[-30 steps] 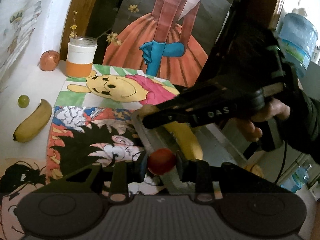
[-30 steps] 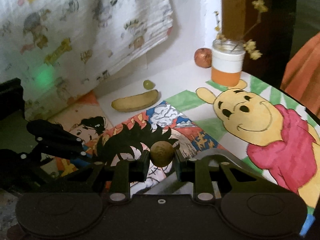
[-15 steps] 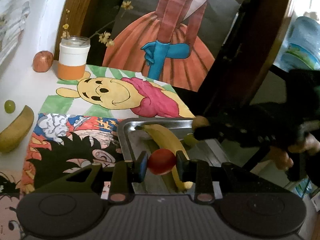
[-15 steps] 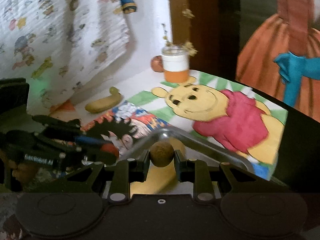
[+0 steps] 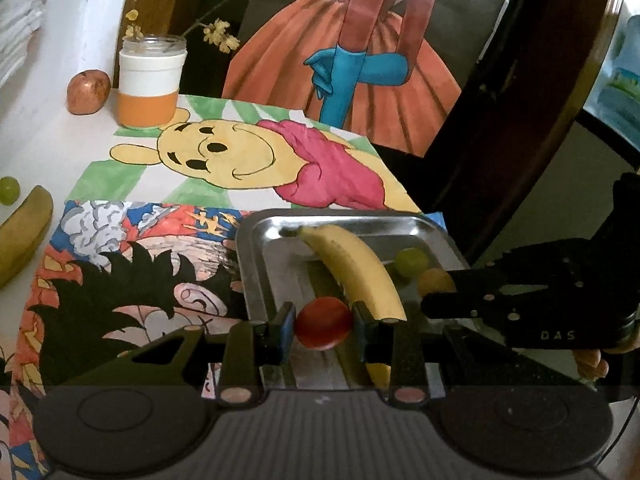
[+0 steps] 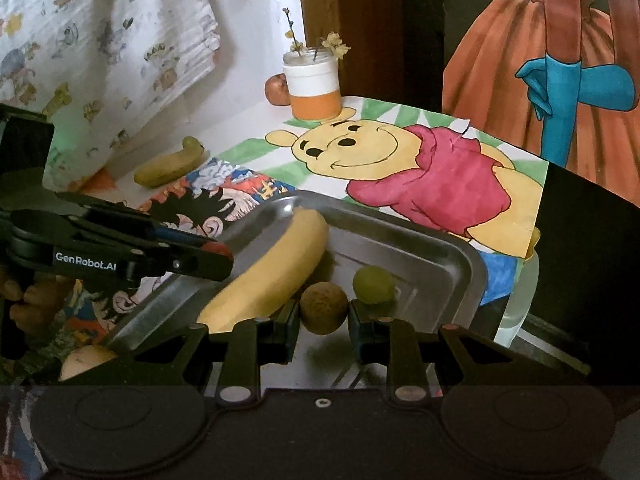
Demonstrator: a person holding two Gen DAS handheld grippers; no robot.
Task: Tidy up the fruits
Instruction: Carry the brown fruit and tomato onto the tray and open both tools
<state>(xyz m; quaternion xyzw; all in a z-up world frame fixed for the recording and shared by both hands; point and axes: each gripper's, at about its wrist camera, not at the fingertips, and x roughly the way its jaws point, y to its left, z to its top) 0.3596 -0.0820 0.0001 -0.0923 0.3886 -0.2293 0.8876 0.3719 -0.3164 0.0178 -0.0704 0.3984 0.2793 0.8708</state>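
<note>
We're partway: a banana and a grape already lie in the tray, our left gripper clamps a red fruit and the right gripper a brown fruit over it, while another banana, grape and apple wait left of the tray.

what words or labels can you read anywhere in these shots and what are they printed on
"GenRobot.AI": white print on the side of the left tongs, seen from the right wrist view.
"D A S": faint letters on the side of the right tongs, seen from the left wrist view.
No readable text on the jar, the metal tray or the cartoon drawings.
The printed cloth shows only pictures; any lettering there is too small to read.
</note>
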